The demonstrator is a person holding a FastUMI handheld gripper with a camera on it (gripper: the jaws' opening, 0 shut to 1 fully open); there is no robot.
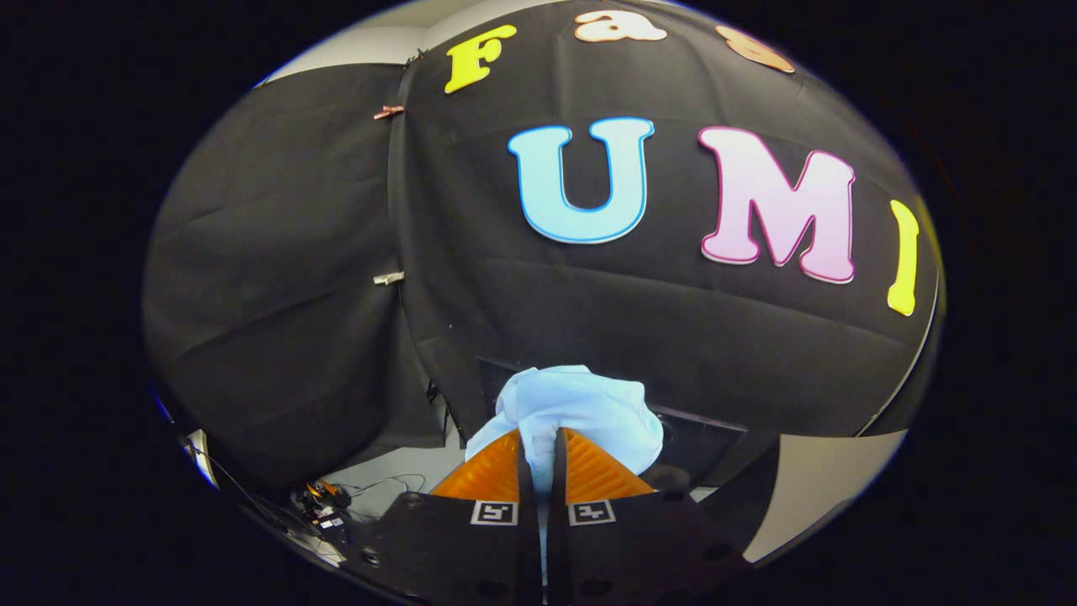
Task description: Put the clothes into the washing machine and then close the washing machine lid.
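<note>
Claw (538,450) pinches a pale blue cloth (580,408) between its orange fingers (492,475), carried up in front of the black wall. Judging by this, loading is unfinished: cloth not yet dropped in, lid closing still left.

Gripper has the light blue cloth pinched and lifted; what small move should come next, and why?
Probably carry it forward and down toward the dark opening just beyond the fingers. The gripper is shut on the light blue cloth, which bunches above the orange fingers in mid-air, so the grasp looks done and the cloth is not yet inside.
</note>
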